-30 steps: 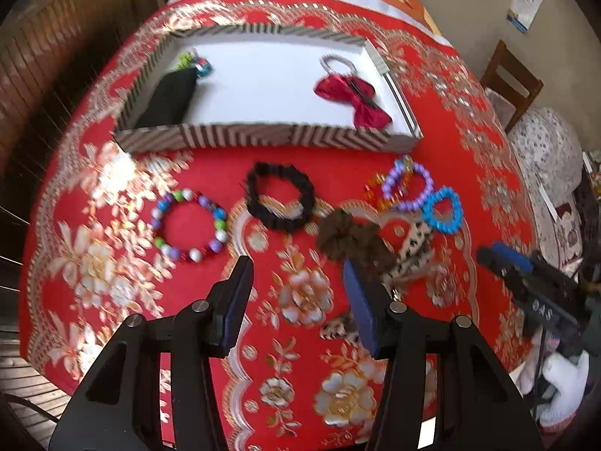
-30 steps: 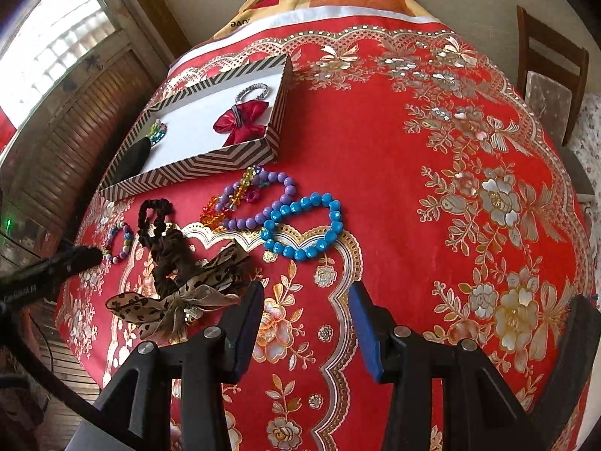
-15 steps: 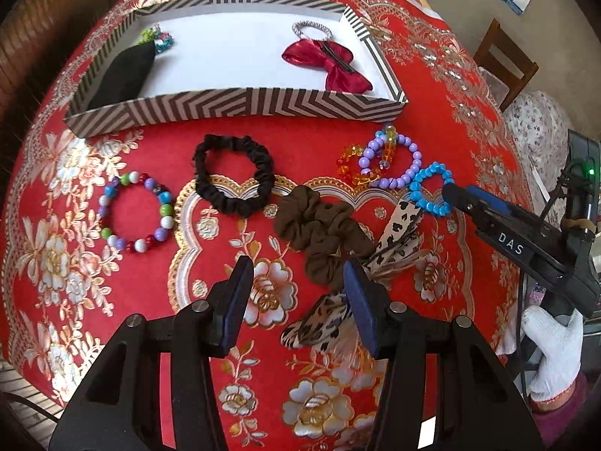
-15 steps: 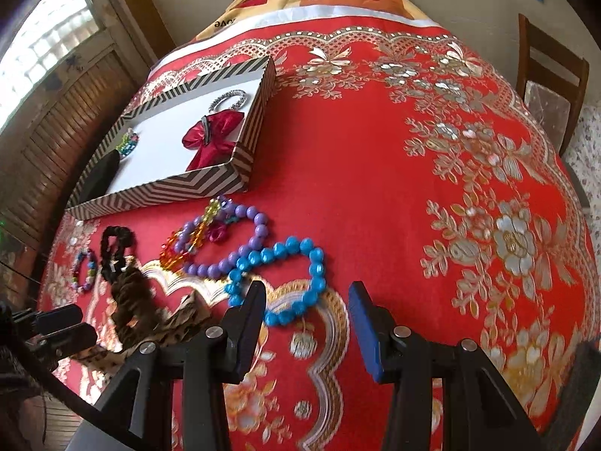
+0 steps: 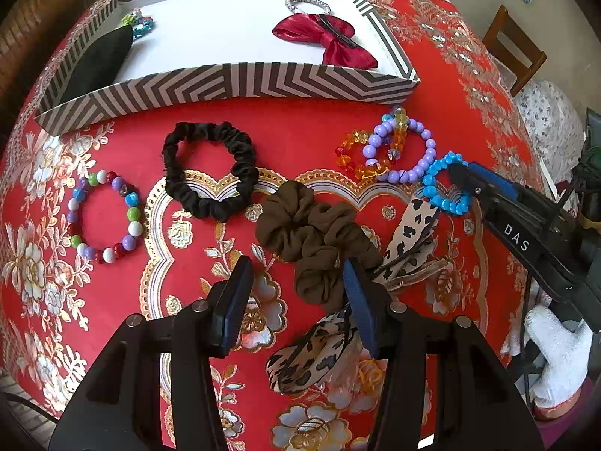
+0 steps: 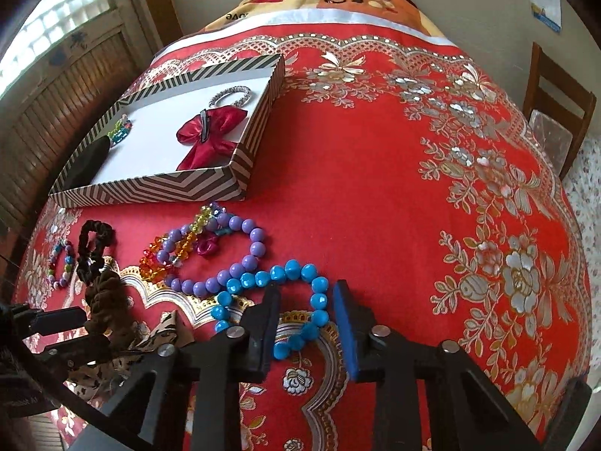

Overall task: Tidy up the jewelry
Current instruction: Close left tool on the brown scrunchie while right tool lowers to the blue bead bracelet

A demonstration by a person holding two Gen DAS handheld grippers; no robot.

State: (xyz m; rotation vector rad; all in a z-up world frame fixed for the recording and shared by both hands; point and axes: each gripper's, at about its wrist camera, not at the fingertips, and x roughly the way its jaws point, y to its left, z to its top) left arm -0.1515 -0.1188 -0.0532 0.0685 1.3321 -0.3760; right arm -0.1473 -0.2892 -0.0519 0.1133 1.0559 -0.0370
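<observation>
Glossy blue bead bracelet [image 6: 278,300] lies on the red surface [image 6: 375,195], one side between the closing jaws of the right hand-held gripper [image 6: 306,325]. Purple bracelet [image 6: 221,259] touches it just ahead-left.

The left gripper [image 5: 296,267] points steeply down, its black jaws standing wide apart. The right gripper [image 6: 306,293] tilts down too, jaws closing, gripped by a white-gloved hand [image 5: 556,353].
</observation>
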